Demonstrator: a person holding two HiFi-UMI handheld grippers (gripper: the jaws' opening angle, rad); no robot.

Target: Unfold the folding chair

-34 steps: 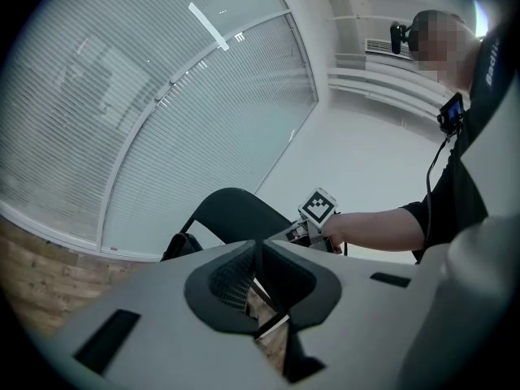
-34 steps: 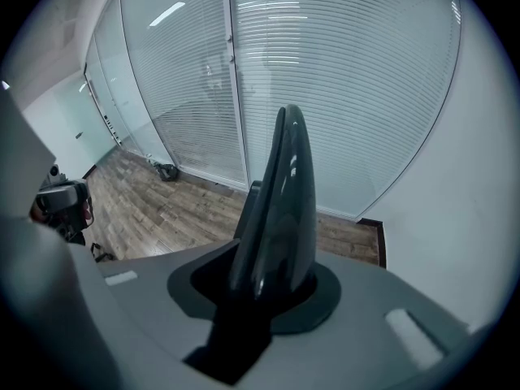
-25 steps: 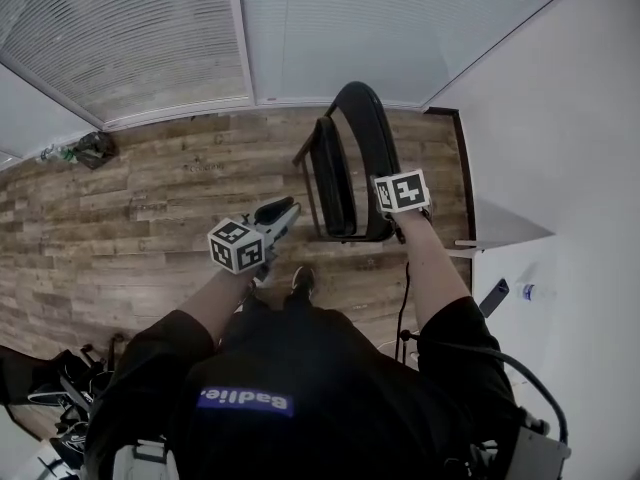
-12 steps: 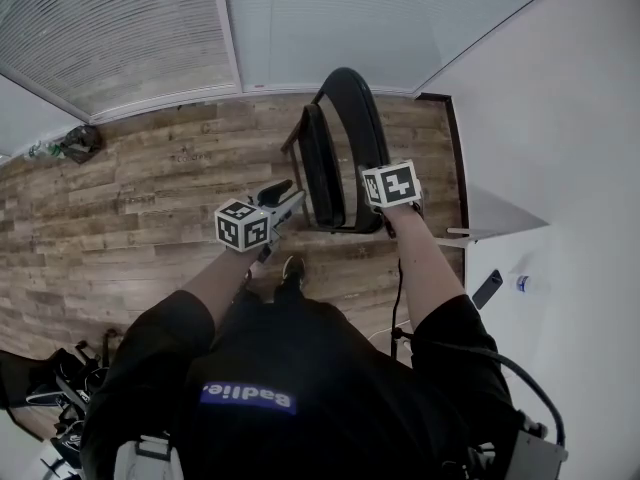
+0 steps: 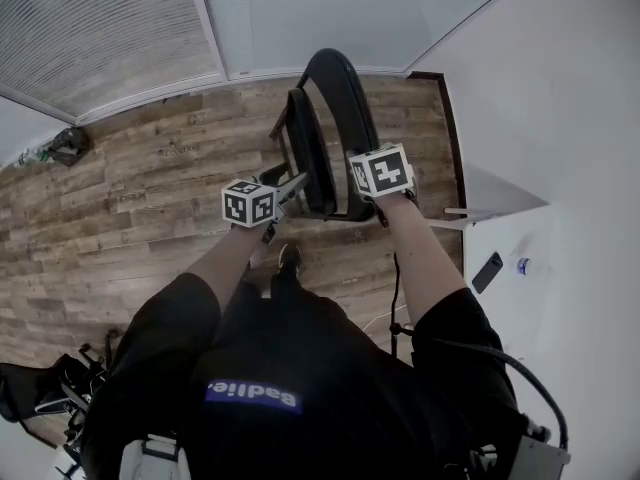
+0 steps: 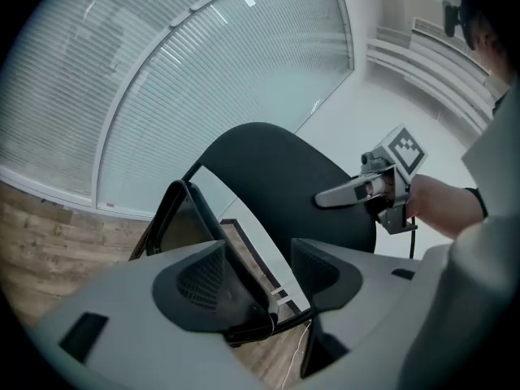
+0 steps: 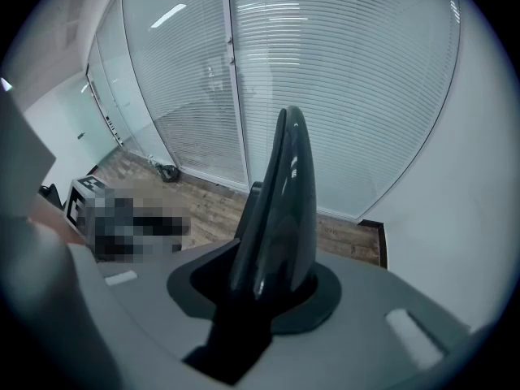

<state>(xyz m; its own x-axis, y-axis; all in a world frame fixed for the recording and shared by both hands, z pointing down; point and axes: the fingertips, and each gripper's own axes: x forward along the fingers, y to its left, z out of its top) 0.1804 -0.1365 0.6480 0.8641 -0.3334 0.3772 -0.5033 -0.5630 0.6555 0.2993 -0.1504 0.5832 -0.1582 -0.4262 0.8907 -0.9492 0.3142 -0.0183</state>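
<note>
Wood floor (image 5: 140, 198); arms (image 5: 422, 253) fwd at chair (image 5: 338, 98)

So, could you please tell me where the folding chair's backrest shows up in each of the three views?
Head view: the backrest is a black arc at top centre, seen from above.
Left gripper view: the backrest is a broad black panel at centre.
Right gripper view: the backrest stands edge-on at centre, rising from the bottom.
Shared landmark: the window blinds behind it.

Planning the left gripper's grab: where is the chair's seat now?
Head view, top centre: the seat stands folded upright just left of the backrest, its near edge between the left gripper's opening jaws.
</note>
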